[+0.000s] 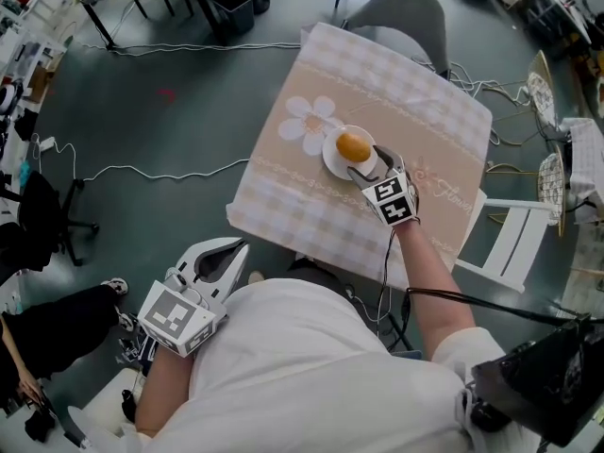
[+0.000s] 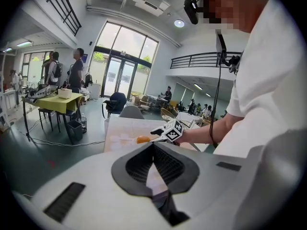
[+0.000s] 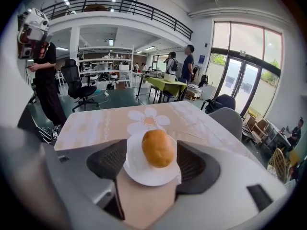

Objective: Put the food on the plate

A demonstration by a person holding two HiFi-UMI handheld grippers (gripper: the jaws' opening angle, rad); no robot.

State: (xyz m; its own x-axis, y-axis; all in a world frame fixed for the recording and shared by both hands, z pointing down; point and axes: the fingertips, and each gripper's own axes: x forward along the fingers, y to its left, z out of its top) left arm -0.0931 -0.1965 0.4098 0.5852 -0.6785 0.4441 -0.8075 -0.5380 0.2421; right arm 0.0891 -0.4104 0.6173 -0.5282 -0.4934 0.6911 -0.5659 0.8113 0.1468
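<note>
Right gripper [image 3: 151, 152]: jaws wide apart, holding nothing | bread roll [image 3: 157, 148]: on white plate [image 3: 144, 174], between the jaws, touching neither | left gripper [image 2: 153, 145]: jaws together, empty, well apart from plate | risk: when pulling back, a jaw could clip the roll or rim and tip it off.

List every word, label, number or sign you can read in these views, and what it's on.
Nothing can be read.
Cursive script on the tablecloth, head view: too blurred to read.
Square markers on the left gripper and right gripper: black-and-white patterns, no letters.
Blue sign by the glass doors, right gripper view: too small to read.
</note>
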